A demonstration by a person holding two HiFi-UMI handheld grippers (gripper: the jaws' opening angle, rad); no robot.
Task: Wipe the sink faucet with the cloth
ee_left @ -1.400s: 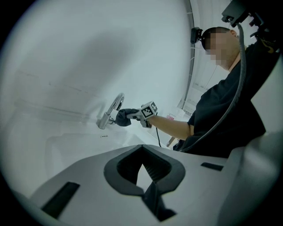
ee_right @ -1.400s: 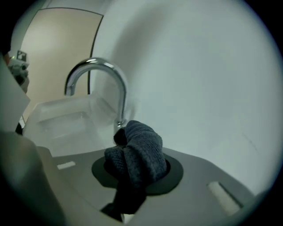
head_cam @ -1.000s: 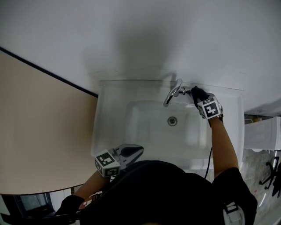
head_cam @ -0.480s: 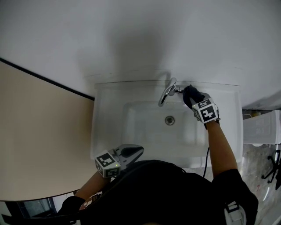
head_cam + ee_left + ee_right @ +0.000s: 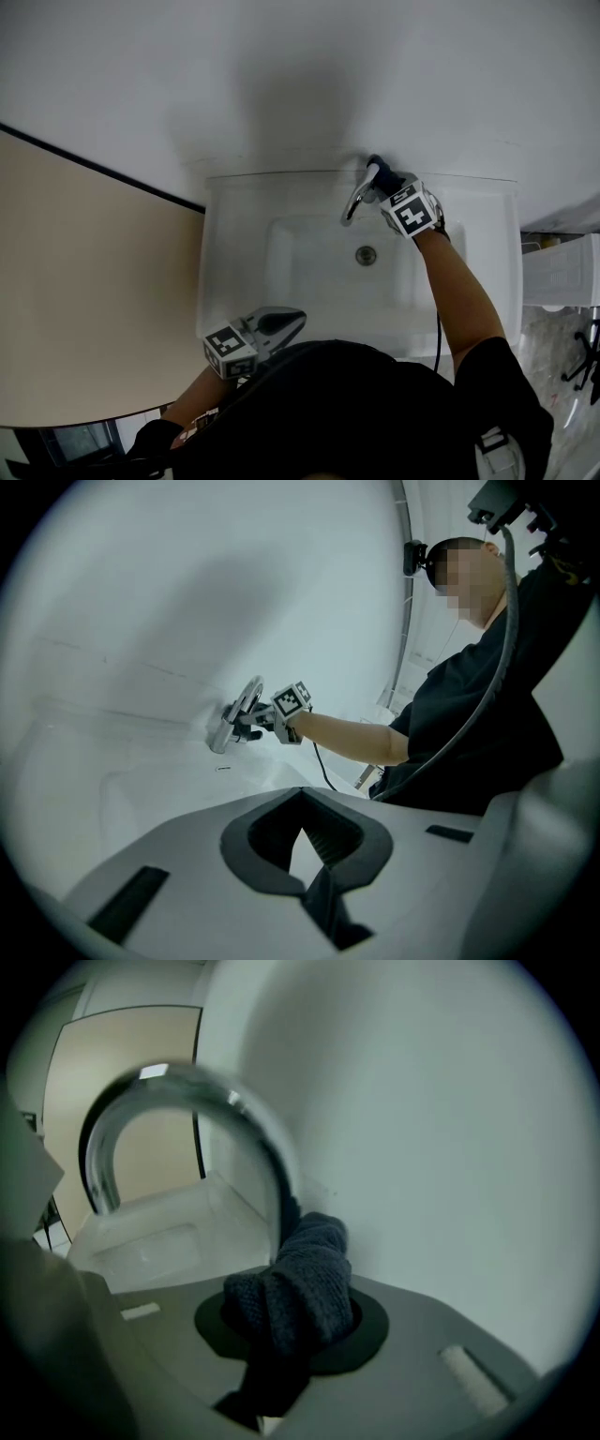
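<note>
The right hand-held gripper [image 5: 378,176] clamped the soft, bunched cloth [image 5: 305,1279] against the slick, rigid faucet [image 5: 253,1138], where it would likely slip; the left hand-held gripper [image 5: 295,322] was closed, empty.

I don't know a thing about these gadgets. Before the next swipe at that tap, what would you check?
1. Cloth gripped: ok. The right gripper is shut on the dark cloth.
2. Cloth on target: ok. Its tip lies against the back of the faucet, close to the wall.
3. Other tool out of the way: ok. The left gripper is shut, empty and down at the near rim of the sink.
4. Water off: ok. No stream shows.
5. Which parts are already wiped: cannot tell.
</note>
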